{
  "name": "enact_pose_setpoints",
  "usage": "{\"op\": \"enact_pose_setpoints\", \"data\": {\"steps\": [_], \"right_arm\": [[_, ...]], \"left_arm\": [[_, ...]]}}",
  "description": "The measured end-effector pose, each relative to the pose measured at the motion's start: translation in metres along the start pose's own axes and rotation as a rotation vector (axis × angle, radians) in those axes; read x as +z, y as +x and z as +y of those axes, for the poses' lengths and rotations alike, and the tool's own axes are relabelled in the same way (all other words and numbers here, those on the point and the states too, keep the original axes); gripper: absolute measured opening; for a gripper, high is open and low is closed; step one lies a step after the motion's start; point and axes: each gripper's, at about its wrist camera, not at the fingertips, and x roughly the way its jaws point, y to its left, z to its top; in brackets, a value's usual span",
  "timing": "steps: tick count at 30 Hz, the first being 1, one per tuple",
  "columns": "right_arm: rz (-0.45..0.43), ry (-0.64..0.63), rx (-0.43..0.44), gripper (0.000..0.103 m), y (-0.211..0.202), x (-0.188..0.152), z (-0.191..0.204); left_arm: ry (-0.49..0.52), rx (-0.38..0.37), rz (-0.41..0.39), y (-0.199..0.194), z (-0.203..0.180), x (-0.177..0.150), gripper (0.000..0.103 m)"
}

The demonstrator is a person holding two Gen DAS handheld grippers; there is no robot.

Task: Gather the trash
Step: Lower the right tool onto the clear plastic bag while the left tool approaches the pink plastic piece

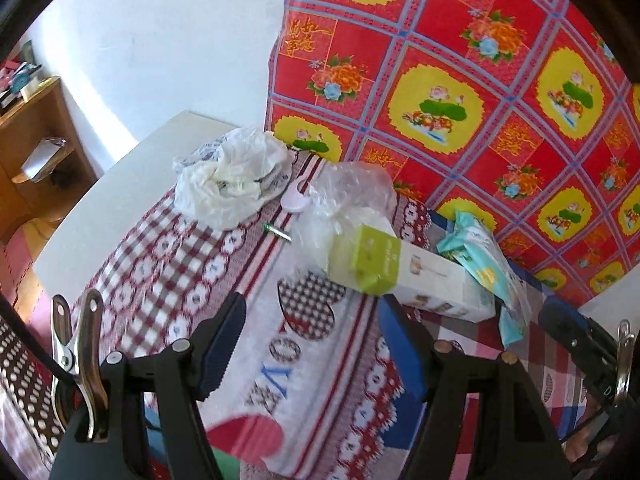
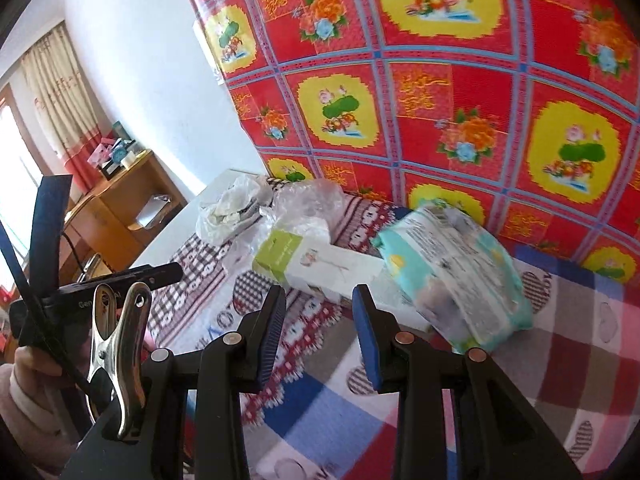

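A crumpled white plastic bag (image 1: 230,184) is lying at the far end of the bed, on a patterned red-and-white cloth (image 1: 160,264), with a small white table (image 1: 120,200) just beside it. Near the bag, a clear plastic bag (image 1: 348,196) is being seen bunched up, and a green-and-white carton (image 1: 404,276) is resting against it. A teal wipes packet (image 1: 480,264) is lying just beside the carton, on the side nearer the red floral sheet (image 1: 480,80) that is hanging behind the bed. A small green item (image 1: 276,232) and a pale pink round piece (image 1: 296,200) are lying between the two bags; what they are cannot be told.

The left gripper (image 1: 312,344) is being held above the cloth with its blue pads wide apart and nothing between them. The right gripper (image 2: 320,332) is being held above the cloth near the carton, its pads partly apart, nothing being gripped. A wooden shelf unit (image 2: 120,204) is standing against the white wall (image 2: 140,60), and a curtain (image 2: 60,92) is hanging beyond it.
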Motion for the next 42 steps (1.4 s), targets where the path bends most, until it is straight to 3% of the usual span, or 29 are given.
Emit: {"op": "enact_pose_setpoints", "data": {"steps": [4, 12, 13, 15, 17, 28, 37, 38, 42], "right_arm": [[0.017, 0.001, -0.023, 0.036, 0.025, 0.015, 0.016], [0.071, 0.046, -0.043, 0.036, 0.086, 0.039, 0.031], [0.080, 0.048, -0.040, 0.037, 0.093, 0.042, 0.033], [0.099, 0.046, -0.036, 0.049, 0.108, 0.047, 0.034], [0.112, 0.038, -0.043, 0.050, 0.121, 0.052, 0.035], [0.292, 0.043, -0.095, 0.054, 0.215, 0.073, 0.011], [0.363, 0.065, -0.096, 0.055, 0.259, 0.077, 0.000], [0.367, 0.074, -0.088, 0.054, 0.262, 0.076, 0.000], [0.332, 0.060, -0.071, 0.024, 0.258, 0.075, 0.006]], "left_arm": [[0.025, -0.026, 0.024, 0.019, 0.014, 0.022, 0.062], [0.069, -0.048, 0.084, 0.059, 0.036, 0.053, 0.061], [0.069, -0.051, 0.089, 0.062, 0.037, 0.055, 0.061], [0.076, -0.063, 0.103, 0.072, 0.041, 0.060, 0.061], [0.096, -0.077, 0.107, 0.078, 0.042, 0.064, 0.061], [0.127, -0.131, 0.162, 0.113, 0.048, 0.072, 0.057], [0.146, -0.138, 0.181, 0.126, 0.049, 0.077, 0.056], [0.147, -0.139, 0.182, 0.126, 0.049, 0.078, 0.057], [0.154, -0.142, 0.188, 0.130, 0.047, 0.078, 0.056]]}}
